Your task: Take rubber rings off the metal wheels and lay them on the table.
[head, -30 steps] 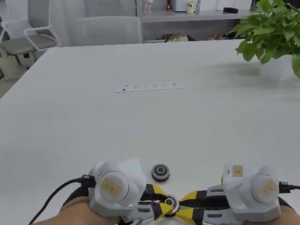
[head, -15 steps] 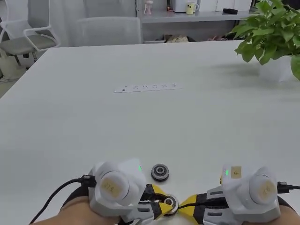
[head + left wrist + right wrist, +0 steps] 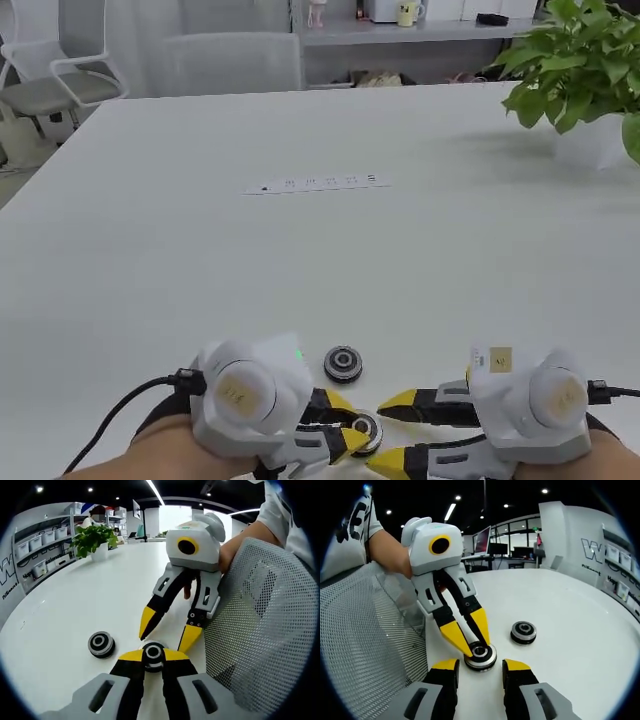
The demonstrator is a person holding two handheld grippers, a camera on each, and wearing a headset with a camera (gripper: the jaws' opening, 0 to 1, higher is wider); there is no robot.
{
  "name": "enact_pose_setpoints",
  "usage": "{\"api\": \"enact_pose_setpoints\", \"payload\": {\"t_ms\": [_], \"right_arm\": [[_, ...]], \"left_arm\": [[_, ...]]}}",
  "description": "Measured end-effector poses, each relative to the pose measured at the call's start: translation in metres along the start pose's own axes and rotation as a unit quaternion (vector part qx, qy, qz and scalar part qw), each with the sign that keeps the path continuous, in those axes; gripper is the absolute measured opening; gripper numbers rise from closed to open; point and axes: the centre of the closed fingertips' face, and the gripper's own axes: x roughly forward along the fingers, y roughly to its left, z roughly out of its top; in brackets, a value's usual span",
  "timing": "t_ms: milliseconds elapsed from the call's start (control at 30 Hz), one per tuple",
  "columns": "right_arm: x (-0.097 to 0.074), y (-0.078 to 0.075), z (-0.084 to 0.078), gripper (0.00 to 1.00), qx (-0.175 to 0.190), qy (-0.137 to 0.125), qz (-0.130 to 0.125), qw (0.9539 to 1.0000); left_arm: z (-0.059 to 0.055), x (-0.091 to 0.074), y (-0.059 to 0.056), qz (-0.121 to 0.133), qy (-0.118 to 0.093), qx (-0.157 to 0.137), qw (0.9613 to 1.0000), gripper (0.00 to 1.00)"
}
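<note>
While the left gripper (image 3: 352, 433) lies low over the table (image 3: 300, 260), we find its jaws closed narrowly on the held wheel (image 3: 481, 656), which rests on the surface at the near edge. The yellow tips pinch the wheel from either side. The dark outer band is in place around the rim.

The right gripper (image 3: 388, 432) faces it from the opposite side, tips pointing inward. Its jaws stand wide apart and grip nothing. In the right gripper view the held wheel sits just ahead of the gap between them. We cannot tell whether either tip touches it.

Both forearms enter from the bottom of the head view, level with the table. The left hand (image 3: 160, 455) sits behind its gripper, and the two tools meet nose to nose.

A second wheel (image 3: 343, 364) lies flat just beyond the grippers, untouched, ring also on. Further out are a white power strip (image 3: 318, 184) at mid-table and a potted plant (image 3: 575, 60) at the far right. A mesh chair back (image 3: 260, 625) stands beside the person.
</note>
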Motion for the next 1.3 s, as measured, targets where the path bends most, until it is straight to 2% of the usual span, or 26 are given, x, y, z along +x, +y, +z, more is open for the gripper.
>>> {"api": "enact_pose_setpoints", "payload": {"t_ms": [167,267,433,733,833,933,1000,1200,1300], "right_arm": [[0.007,0.0,0.001,0.3,-0.011,0.004,0.009,0.9999],[0.006,0.003,0.0,0.25,-0.01,0.005,0.013,0.9998],[0.001,0.001,-0.002,0.24,0.013,-0.004,0.005,0.9999],[-0.003,0.002,-0.004,0.2,0.01,-0.001,0.0,0.9999],[-0.007,0.001,-0.009,0.14,0.001,0.012,-0.007,0.9999],[-0.011,-0.001,-0.01,0.0,0.01,0.012,-0.012,0.9998],[-0.011,0.0,-0.008,0.0,0.025,0.012,-0.009,0.9996],[-0.012,0.006,-0.004,0.03,0.002,0.014,-0.005,0.9999],[-0.013,0.002,0.0,0.15,0.007,0.004,-0.011,0.9999]], "left_arm": [[0.0,0.0,0.0,0.001,0.0,0.0,1.0,0.08],[0.0,0.0,0.0,0.001,0.001,0.0,1.0,0.08],[0.001,0.0,0.0,0.001,0.0,0.0,1.0,0.08],[0.001,0.0,0.0,0.0,-0.001,0.0,1.0,0.08],[0.001,0.0,0.0,0.0,-0.001,0.0,1.0,0.08],[0.001,0.0,0.001,0.0,-0.002,-0.001,1.0,0.08],[0.001,0.0,0.001,0.001,-0.002,-0.002,1.0,0.08],[0.001,0.0,0.001,0.001,-0.002,-0.002,1.0,0.08],[0.001,0.0,0.001,0.001,-0.002,-0.002,1.0,0.08]]}}
